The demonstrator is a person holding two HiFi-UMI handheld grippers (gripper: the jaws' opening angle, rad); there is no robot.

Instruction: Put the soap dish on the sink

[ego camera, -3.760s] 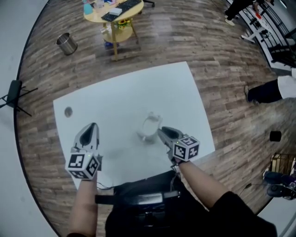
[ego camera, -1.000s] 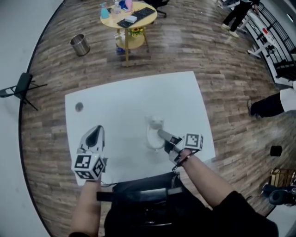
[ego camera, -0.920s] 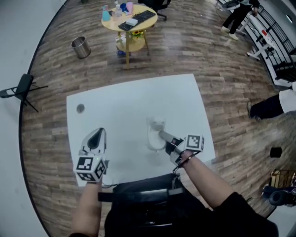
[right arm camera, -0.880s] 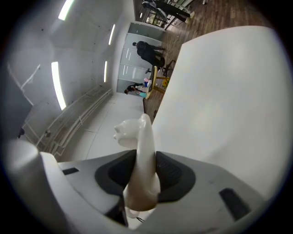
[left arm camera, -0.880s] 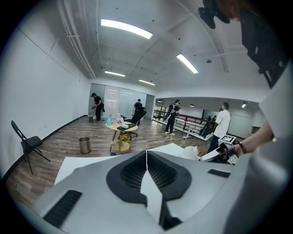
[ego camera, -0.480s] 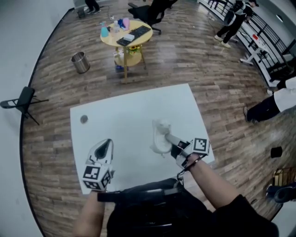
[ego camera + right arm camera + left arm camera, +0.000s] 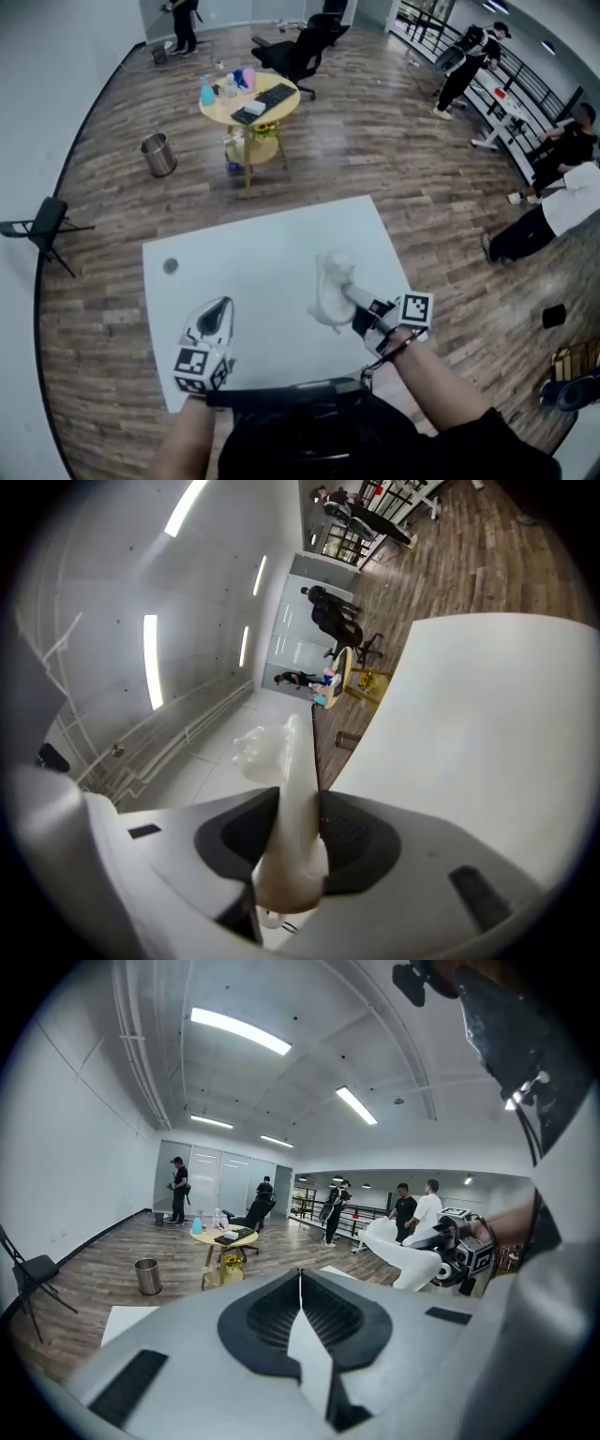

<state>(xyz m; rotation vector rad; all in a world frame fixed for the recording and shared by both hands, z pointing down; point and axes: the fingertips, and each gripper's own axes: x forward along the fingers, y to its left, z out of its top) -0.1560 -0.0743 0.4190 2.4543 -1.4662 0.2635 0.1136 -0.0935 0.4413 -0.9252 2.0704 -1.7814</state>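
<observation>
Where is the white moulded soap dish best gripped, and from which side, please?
Probably by the thin rim of the white soap dish, from the person's side: that edge fits between jaws, as the right gripper clamped on it shows.

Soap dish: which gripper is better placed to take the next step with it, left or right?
Right. The right gripper is shut on the white soap dish, holding it above the white table. The left gripper has its jaws together on nothing, off to the side.
</observation>
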